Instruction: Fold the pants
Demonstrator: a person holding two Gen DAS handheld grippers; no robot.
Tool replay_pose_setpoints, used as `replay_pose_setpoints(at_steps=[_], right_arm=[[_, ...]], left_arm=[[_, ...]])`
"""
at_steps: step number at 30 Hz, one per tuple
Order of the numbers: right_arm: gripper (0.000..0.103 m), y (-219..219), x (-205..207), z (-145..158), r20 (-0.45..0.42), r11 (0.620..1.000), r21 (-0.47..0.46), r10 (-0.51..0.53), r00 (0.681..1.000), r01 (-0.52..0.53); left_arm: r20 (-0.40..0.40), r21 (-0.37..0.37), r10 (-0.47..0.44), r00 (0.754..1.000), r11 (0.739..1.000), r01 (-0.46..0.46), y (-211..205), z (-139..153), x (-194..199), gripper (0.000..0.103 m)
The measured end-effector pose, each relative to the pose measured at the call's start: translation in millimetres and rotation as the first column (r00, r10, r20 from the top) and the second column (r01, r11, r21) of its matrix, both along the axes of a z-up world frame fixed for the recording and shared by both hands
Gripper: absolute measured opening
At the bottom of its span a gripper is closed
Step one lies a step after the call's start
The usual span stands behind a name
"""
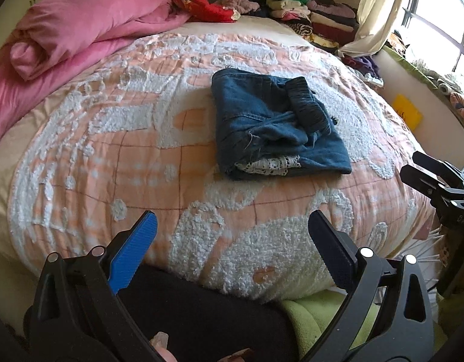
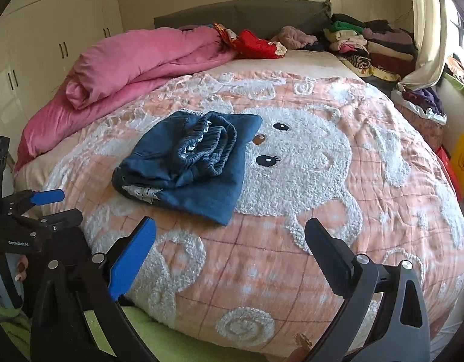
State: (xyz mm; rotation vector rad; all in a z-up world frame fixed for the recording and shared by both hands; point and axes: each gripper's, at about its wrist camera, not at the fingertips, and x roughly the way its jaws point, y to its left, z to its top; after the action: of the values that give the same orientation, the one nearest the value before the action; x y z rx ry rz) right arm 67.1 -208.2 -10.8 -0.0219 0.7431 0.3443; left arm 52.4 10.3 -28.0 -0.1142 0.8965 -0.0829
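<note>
Right gripper body, seen from the left wrist: pale letters on the black right gripper (image 1: 425, 178), roughly "DA", the rest cut off.
Left gripper body, seen from the right wrist: small white print on the left gripper (image 2: 55, 205), too blurred to read surely.

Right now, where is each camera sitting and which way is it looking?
Left wrist view: rides on the left gripper, facing across the bed at the folded blue pants; its own open fingers show, plus the right gripper at the right edge.
Right wrist view: rides on the right gripper, facing the same bed from further right; its open fingers show, plus the left gripper at the left edge.
Shared: the pants, pink duvet and peach blanket.
</note>
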Motion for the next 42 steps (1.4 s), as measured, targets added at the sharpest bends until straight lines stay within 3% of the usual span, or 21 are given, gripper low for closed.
replay_pose_setpoints(at_steps=[42], right_arm=[[0.098,-7.4,1.9,0.0,0.0,1.0,0.0,-0.011,1.0,0.011]], left_arm=[[-0.003,0.012,0.032,0.999,0.999,-0.032,1.2,1.8,1.2,0.094]])
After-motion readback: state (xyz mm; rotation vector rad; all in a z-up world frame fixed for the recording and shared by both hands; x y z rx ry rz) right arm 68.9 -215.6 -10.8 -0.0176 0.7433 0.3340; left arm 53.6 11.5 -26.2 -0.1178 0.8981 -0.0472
